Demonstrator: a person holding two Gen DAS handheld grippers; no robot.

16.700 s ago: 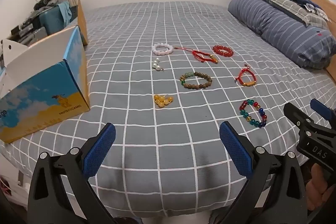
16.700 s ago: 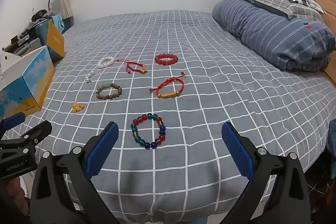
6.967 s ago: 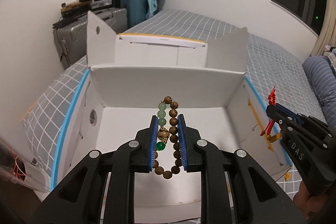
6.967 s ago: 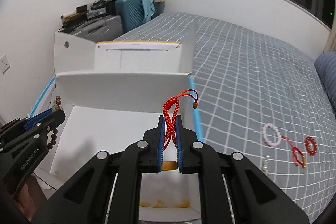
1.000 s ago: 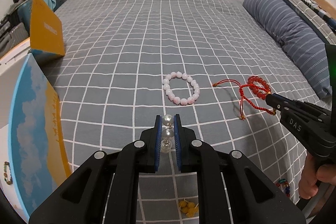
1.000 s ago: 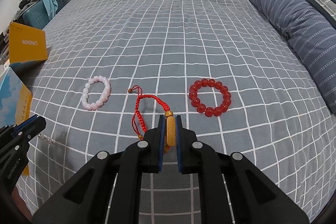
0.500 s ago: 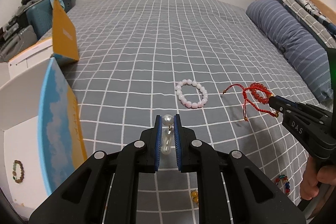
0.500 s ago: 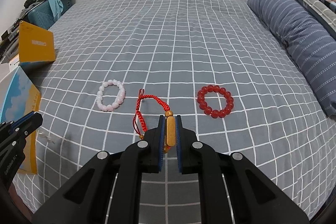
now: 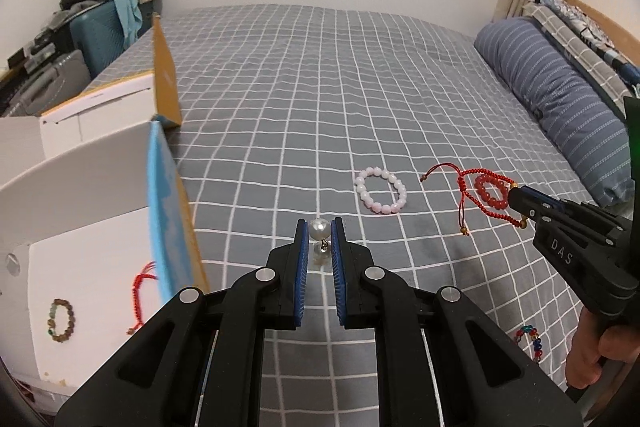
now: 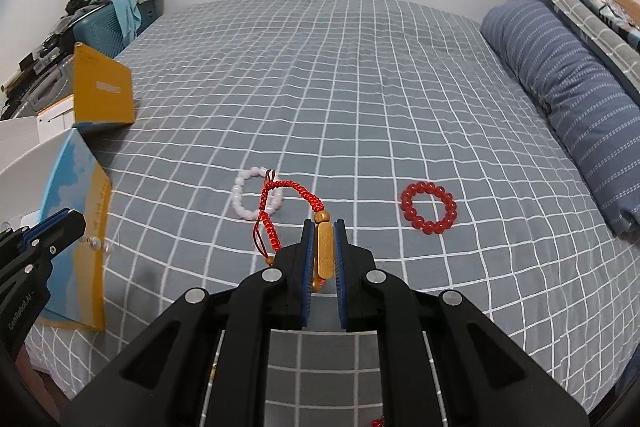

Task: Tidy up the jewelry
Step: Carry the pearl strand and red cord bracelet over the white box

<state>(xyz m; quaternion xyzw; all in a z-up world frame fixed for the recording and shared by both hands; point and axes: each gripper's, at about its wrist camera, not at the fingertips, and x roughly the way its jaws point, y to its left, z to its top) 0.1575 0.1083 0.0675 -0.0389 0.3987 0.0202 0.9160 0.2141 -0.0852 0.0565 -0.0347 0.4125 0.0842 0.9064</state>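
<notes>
1. The left gripper (image 9: 320, 233) has its blue fingers (image 9: 302, 251) pinched narrow on a pearl earring (image 9: 320, 231); one pearl sits at the tips, and a second hangs below between the pads, partly hidden.
2. The right gripper (image 10: 325, 227) has its fingers (image 10: 307, 255) closed on the gold bar of a red cord bracelet (image 10: 280, 205); the cord loops forward and its tail hangs down to the left, lifted above the bed (image 10: 360, 87).
3. Seen past that cord, a pink bead bracelet (image 10: 248, 201) lies on the bedcover, partly covered by the red loop.
4. A red bead bracelet (image 10: 429, 207) lies flat to the right, well apart from the pink one.
5. In the left wrist view, an open cardboard box (image 9: 100, 163) stands at the left; inside lie a wooden bead bracelet (image 9: 61, 321) and a red cord piece (image 9: 140, 291), the latter cut off by the blue box wall.
6. A multicoloured bead bracelet (image 9: 530, 341) shows low at the right, half hidden behind the person's hand.
</notes>
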